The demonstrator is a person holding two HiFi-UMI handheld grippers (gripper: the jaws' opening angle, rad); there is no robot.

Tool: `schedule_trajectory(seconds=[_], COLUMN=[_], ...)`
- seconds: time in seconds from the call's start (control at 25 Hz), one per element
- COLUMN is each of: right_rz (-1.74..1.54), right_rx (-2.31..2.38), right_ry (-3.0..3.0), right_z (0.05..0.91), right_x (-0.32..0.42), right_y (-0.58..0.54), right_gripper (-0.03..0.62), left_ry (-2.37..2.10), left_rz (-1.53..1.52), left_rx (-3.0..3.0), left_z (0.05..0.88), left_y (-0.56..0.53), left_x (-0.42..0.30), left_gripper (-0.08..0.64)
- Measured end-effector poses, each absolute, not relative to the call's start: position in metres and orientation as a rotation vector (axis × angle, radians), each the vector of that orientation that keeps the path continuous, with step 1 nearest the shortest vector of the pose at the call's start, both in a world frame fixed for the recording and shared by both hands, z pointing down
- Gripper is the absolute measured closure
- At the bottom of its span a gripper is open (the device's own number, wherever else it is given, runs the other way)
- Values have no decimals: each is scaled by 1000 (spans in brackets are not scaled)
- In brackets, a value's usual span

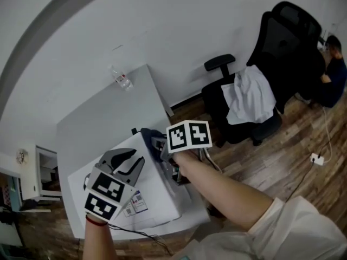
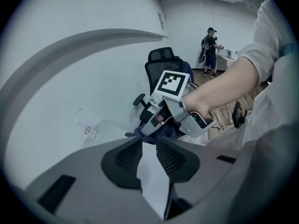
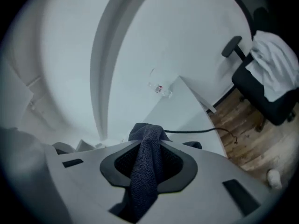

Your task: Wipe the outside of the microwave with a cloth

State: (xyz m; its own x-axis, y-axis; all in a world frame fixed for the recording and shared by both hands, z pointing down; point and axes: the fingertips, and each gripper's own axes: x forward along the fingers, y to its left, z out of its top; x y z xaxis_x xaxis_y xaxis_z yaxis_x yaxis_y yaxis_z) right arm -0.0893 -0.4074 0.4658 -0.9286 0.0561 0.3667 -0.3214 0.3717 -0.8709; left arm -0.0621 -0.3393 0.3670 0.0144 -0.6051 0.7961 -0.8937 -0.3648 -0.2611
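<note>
Head view puts the white box-shaped microwave (image 1: pixel 154 187) under both your tools, at the near end of the pale grey bench (image 1: pixel 103 118). Your right gripper (image 1: pixel 158 144) is at the microwave's far top edge, fingers clenched on the dark blue terry cloth (image 1: pixel 147 136), which bunches against that edge. Your left gripper (image 1: pixel 132 159) hovers over the microwave's top, just left of the cloth, fingers spread and holding nothing. Behind the microwave, near the wall, a clear plastic bottle (image 1: pixel 121 80) rests on the bench, well apart from the cloth. Right of the microwave, off the bench, a black office chair (image 1: pixel 287 42) has a white garment (image 1: pixel 249 96) draped over its seat, and a seated person (image 1: pixel 332 72) is beyond it.

Right gripper view adds what the head view cannot. The cloth (image 3: pixel 142 181) runs straight through the right gripper (image 3: pixel 148 146), pinched from both sides, and a thin black cable (image 3: pixel 196 131) leads from behind it to the bench edge.

Left gripper view shows only white microwave top in the left gripper's (image 2: pixel 148 146) gap. The right gripper (image 2: pixel 145 127) is close ahead, and a standing person (image 2: pixel 211 43) is far across the room.
</note>
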Motion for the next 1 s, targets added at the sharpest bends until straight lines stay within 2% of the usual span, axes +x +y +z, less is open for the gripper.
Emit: schedule_trajectory(seconds=[0.16, 0.44, 0.72, 1.0], right_rz=[1677, 1502, 1754, 1760], right_rx=[272, 228, 210, 147], right_ry=[-2291, -2361, -2299, -2285], right_z=[473, 472, 477, 479], right_x=[-88, -85, -84, -70], right_y=[-402, -399, -394, -379], right_gripper=[499, 499, 499, 499], left_ry=[-1487, -1275, -1214, -1220], left_rz=[1331, 1489, 1511, 1548], left_rx=[1982, 1903, 1908, 1878], left_z=[378, 407, 411, 406], left_y=[-340, -328, -324, -323], left_x=[-60, -50, -44, -44], left_gripper=[466, 466, 466, 466])
